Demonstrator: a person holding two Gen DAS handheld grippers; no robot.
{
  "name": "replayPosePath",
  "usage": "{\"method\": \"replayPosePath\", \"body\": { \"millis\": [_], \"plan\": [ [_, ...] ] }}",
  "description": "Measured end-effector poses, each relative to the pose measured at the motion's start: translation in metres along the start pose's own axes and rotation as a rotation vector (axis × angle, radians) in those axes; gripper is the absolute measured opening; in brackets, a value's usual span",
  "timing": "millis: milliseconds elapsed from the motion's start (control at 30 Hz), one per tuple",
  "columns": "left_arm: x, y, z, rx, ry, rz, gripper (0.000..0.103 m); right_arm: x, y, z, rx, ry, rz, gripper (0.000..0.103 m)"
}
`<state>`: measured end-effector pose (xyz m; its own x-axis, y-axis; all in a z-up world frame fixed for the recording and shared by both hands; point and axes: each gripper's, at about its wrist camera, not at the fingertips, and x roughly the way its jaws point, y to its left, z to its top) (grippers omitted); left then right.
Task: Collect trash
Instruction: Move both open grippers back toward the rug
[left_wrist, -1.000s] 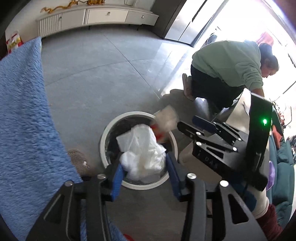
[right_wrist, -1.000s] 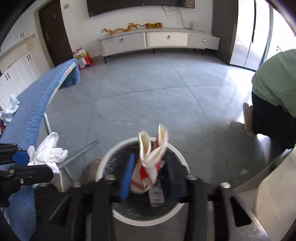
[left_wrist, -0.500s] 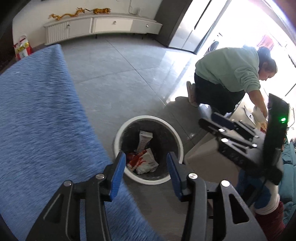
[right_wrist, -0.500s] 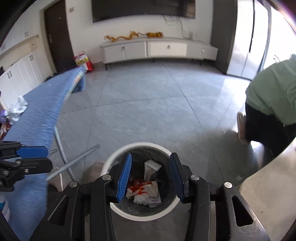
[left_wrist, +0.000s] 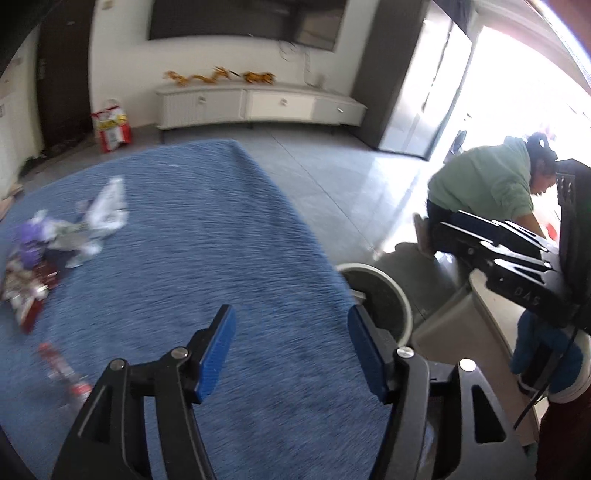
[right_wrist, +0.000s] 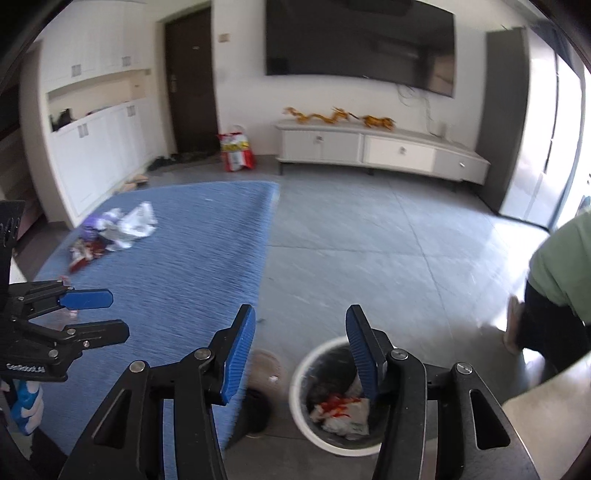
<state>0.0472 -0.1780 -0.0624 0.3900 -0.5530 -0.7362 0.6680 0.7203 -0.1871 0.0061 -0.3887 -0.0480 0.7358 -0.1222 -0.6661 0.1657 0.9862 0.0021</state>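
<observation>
My left gripper (left_wrist: 291, 349) hangs over the blue-covered table (left_wrist: 192, 258), its jaws opening with nothing between them. My right gripper (right_wrist: 299, 350) is above the table's edge and the white trash bin (right_wrist: 306, 410); its jaws are opening too and hold nothing. Crumpled red-and-white wrappers (right_wrist: 341, 410) lie inside the bin. A pile of trash (left_wrist: 62, 240) sits at the far left of the table: white plastic, a purple wrapper and red packets. It also shows as the trash pile (right_wrist: 114, 232) in the right wrist view. Each gripper appears in the other's view, left gripper (right_wrist: 92, 314), right gripper (left_wrist: 498, 243).
A small red-and-white wrapper (left_wrist: 62, 367) lies near the table's left front. A person in a green top (left_wrist: 487, 184) crouches on the grey floor at the right. A beige counter (left_wrist: 461, 325) stands beside the bin. A white cabinet (right_wrist: 380, 151) and a red bag (right_wrist: 236, 151) stand by the far wall.
Both grippers let go of their trash into the bin, the white plastic and the red-and-white carton. Both then rose and swung left, so the blue table and its trash pile came into view.
</observation>
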Motion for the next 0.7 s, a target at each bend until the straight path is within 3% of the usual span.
{"method": "replayPosePath", "body": {
  "millis": [333, 700],
  "plan": [
    [-0.069, 0.094, -0.035, -0.171, -0.108, 0.118, 0.062, -0.005, 0.079, 0.019, -0.104, -0.022, 0.099, 0.054],
    [-0.068, 0.16, -0.076, -0.318, -0.083, 0.159, 0.063, 0.005, 0.121, 0.027, -0.159, 0.001, 0.14, 0.056]
  ]
}}
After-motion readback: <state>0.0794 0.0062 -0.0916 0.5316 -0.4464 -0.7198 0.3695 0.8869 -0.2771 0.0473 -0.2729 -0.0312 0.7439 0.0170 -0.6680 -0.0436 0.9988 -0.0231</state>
